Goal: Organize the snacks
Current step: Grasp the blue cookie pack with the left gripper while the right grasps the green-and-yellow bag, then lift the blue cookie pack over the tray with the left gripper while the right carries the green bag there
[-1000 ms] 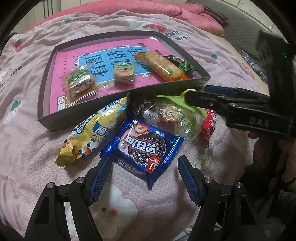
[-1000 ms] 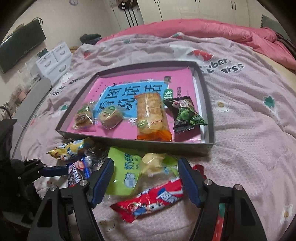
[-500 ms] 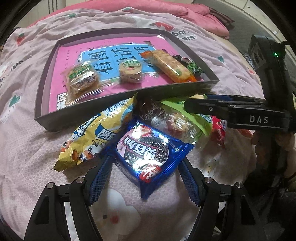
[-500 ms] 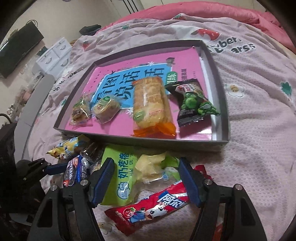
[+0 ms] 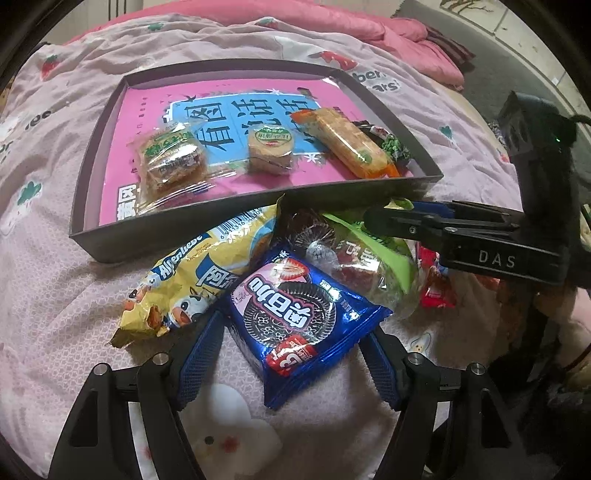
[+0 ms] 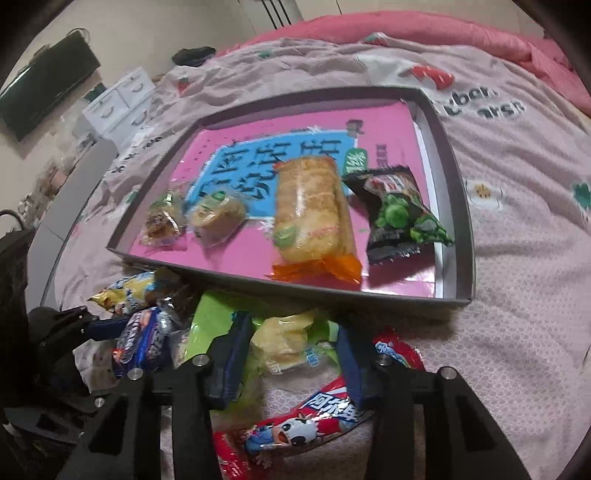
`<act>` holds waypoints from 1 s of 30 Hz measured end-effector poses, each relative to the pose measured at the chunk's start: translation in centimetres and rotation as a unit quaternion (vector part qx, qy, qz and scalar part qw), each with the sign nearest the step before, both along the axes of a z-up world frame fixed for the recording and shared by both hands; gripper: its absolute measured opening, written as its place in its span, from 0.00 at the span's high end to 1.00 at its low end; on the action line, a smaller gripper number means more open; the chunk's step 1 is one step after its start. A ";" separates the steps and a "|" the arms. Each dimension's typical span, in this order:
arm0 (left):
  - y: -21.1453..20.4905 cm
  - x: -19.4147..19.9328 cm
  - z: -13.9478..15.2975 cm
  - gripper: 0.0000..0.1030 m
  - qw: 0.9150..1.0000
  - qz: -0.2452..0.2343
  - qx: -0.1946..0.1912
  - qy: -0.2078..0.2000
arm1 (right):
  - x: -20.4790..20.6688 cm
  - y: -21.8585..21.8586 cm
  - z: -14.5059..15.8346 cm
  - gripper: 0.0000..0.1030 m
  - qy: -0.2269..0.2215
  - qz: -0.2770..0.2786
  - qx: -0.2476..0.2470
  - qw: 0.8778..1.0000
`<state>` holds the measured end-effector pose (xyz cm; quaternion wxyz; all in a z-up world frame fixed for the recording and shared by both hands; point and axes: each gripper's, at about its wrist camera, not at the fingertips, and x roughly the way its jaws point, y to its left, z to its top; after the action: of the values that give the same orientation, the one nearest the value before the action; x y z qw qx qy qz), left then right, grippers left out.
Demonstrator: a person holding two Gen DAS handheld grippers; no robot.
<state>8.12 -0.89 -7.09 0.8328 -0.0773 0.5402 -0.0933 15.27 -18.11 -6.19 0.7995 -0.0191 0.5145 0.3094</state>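
Note:
A blue cookie pack lies on the pink bedsheet between the pads of my left gripper. Its jaws are closing, and the pads stand at the pack's edges without squeezing it. My right gripper is closing on a green-and-clear pack with a yellow snack inside, and the wrapper is crumpled between the pads. Just beyond both lies the dark grey tray, lined with a pink sheet and holding several wrapped snacks. Seen from the left wrist, the right gripper reaches in from the right over the pile.
A yellow candy bag lies left of the blue pack, against the tray's front wall. A red wrapped bar lies under the right gripper. A pink duvet is bunched at the far side. White drawers stand beyond the bed.
The right jaws have closed from wide apart onto the green pack. The left gripper has slid forward around the blue pack and its jaws have narrowed slightly.

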 end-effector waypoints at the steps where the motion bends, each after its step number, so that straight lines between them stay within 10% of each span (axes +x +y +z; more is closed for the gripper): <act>1: -0.1 0.0 0.0 0.35 1.000 0.000 0.005 0.000 | -0.2 0.0 0.1 0.61 -0.003 0.003 0.000 1.000; 11: 0.3 -0.5 0.7 0.51 1.000 0.001 0.002 -0.005 | -1.7 -1.6 1.8 0.62 -0.019 -0.004 0.036 0.999; 30: 0.3 -2.3 3.8 0.51 0.999 -0.003 -0.004 -0.035 | -2.2 -3.5 5.0 0.62 -0.061 -0.024 0.113 0.991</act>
<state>5.87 -0.56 -3.26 0.8504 -0.0760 0.5107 -0.1007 13.03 -21.60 -1.23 0.8337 0.0646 0.4268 0.3443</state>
